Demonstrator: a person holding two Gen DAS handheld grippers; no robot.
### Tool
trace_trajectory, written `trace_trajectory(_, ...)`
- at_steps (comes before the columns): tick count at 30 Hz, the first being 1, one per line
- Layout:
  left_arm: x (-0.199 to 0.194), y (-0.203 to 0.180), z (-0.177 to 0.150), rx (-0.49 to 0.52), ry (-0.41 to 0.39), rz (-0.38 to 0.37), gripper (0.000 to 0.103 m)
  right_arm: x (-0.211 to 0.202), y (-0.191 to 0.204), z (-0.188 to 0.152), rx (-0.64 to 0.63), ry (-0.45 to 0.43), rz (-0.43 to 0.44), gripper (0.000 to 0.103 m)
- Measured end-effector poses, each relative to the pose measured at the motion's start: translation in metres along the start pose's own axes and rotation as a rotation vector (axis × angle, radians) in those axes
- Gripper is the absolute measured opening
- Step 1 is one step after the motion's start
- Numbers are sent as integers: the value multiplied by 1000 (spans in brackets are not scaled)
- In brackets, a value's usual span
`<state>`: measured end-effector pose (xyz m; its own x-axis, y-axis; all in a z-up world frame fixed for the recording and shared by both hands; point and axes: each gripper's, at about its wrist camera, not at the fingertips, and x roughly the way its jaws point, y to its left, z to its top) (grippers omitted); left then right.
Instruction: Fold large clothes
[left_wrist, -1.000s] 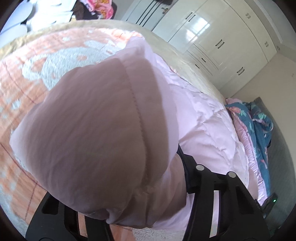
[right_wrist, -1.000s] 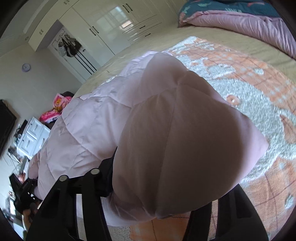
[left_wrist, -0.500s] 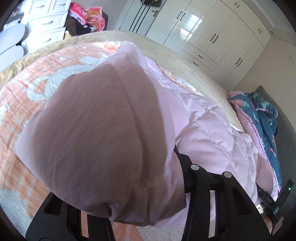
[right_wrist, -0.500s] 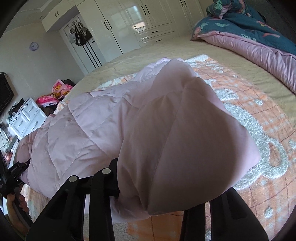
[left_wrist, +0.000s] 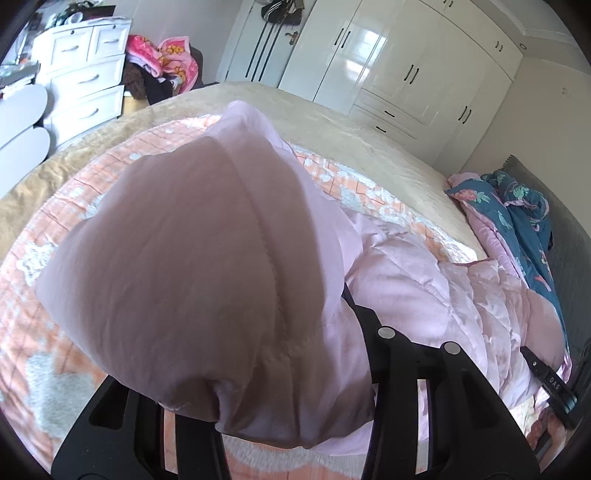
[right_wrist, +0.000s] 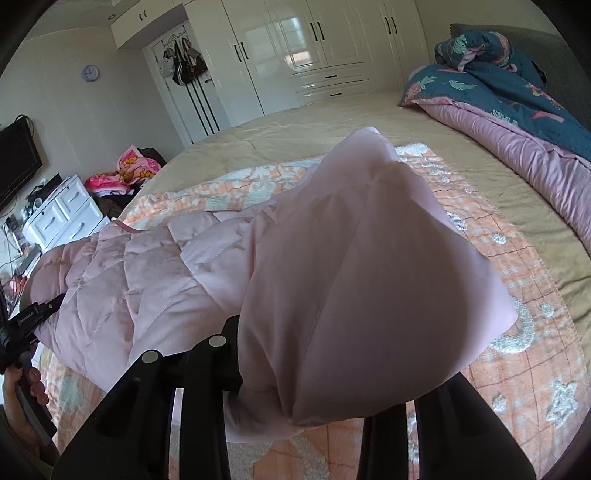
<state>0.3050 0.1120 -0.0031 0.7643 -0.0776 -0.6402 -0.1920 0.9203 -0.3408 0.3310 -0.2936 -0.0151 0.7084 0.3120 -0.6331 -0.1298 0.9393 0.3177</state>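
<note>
A large pale pink quilted jacket (left_wrist: 424, 295) lies across the orange and white blanket (left_wrist: 29, 280) on the bed. My left gripper (left_wrist: 280, 354) is shut on one end of the jacket, and a big fold of it drapes over the fingers. My right gripper (right_wrist: 306, 354) is shut on the other end of the jacket (right_wrist: 147, 273), with a fold bulging over it. The fingertips are hidden by fabric in both views. Each gripper shows small in the other's view, at the jacket's far end.
A beige bedspread (right_wrist: 295, 140) covers the bed. A blue and pink duvet (right_wrist: 517, 110) is heaped at the head end. White wardrobes (right_wrist: 314, 48) line the far wall. A white drawer unit (left_wrist: 85, 81) and a pile of pink clothes (left_wrist: 166, 59) stand beside the bed.
Both grippers have lifted and tilted with the jacket ends, so more of the room and wardrobes shows. The jacket stays held at both ends.
</note>
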Motion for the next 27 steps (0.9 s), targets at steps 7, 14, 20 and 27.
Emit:
trace_trajectory(7, -21, 5, -12, 10, 9, 1, 34, -23, 6, -12, -7, 5, 3, 31)
trace_trajectory(14, -39, 7, -24, 17, 20, 4, 34, -43, 10, -24, -13, 12, 2, 31)
trace_trajectory(20, -50, 11, -35, 25, 28, 4, 34, -59, 9, -40, -15, 20, 1, 31)
trace_trajectory(27, -63, 18, -55, 43, 40, 9, 34, -72, 7, -59, -11, 30, 1, 31)
